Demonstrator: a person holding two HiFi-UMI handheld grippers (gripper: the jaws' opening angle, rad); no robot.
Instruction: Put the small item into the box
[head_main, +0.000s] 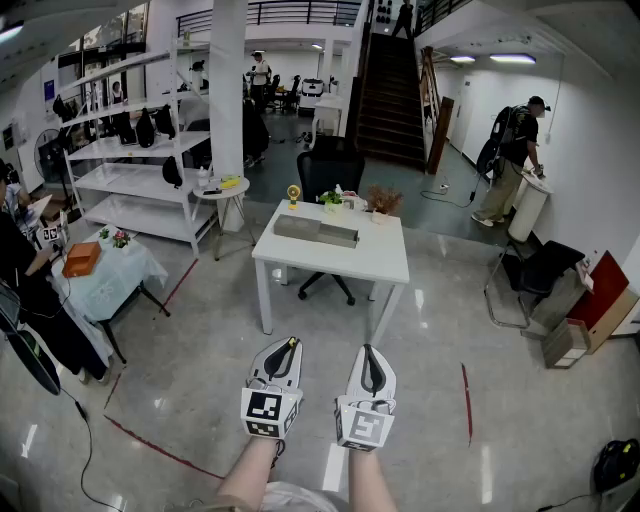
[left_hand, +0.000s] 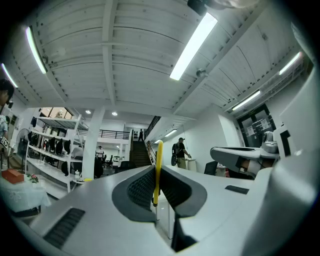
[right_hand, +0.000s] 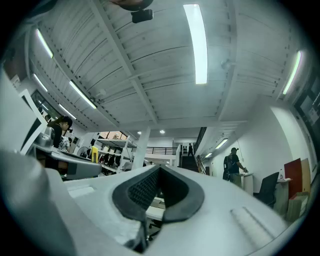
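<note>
While my left tongs (left_hand: 155, 172) pinch the thin yellow strip (left_hand: 159, 152), seemingly light and bendy, best held low, my right tongs (right_hand: 159, 170) sit closed, empty.

A white worktop (head_main: 380, 258) stands on the glossy grey floor (head_main: 200, 330). Along its far edge sit a small yellow ornament (head_main: 293, 193), a green plant (head_main: 331, 200) and a reddish-brown plant (head_main: 382, 201). A long grey box (head_main: 316, 231) lies just in front of them.
</note>
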